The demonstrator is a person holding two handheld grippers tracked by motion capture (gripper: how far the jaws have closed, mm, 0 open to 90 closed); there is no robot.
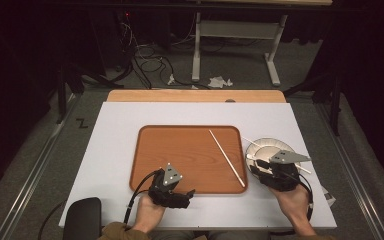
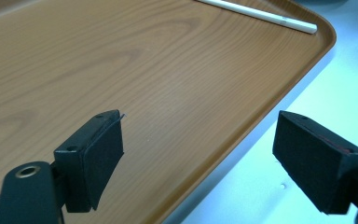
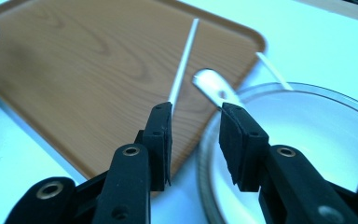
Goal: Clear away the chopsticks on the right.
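Just beyond the parted right tongs (image 3: 195, 140) lies a white chopstick (image 3: 182, 70).

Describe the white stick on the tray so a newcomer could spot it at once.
Find the brown wooden tray in the middle of the white table. The stick lies slantwise along the tray's right side, beside the round white plate. It lies inside the tray; a second stick rests at the plate.

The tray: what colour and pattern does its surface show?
The tray is orange-brown with a wood-grain pattern, clearest in the left gripper view.
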